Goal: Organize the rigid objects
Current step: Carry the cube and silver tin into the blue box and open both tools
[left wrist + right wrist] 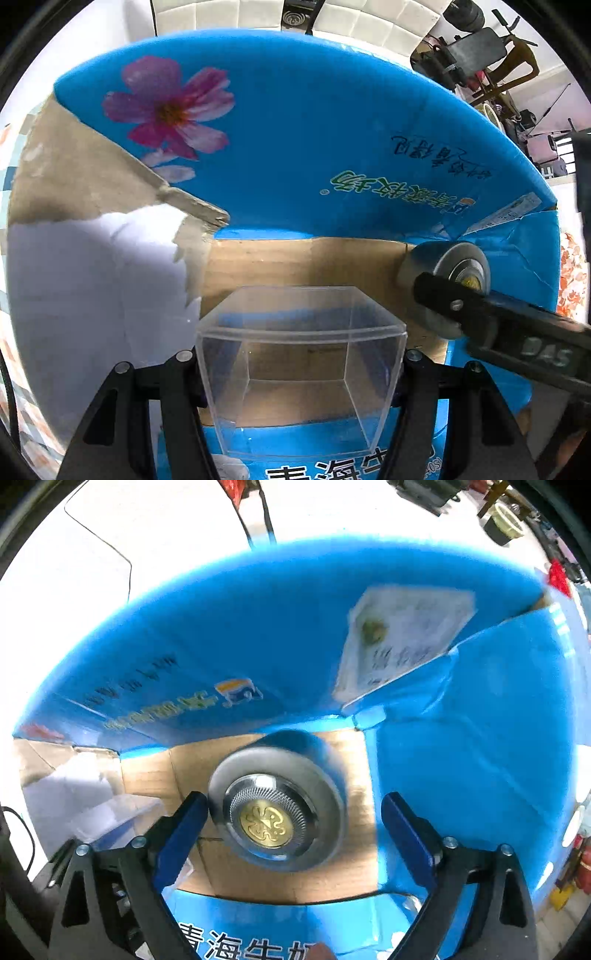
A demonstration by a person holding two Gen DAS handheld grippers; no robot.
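Our left gripper (301, 363) clamped on a clear plastic box (301, 373) over the blue carton (332, 147), our right gripper (295, 812) spread apart around a round shaver (275, 808) near the carton's right corner

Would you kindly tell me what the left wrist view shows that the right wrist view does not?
Only the left wrist view shows the pink flower print and the left tongs clamping the clear plastic box. Only the right wrist view shows the shaver's gold emblem clearly and the right tongs open around it. Both show the blue cardboard box and the round shaver.
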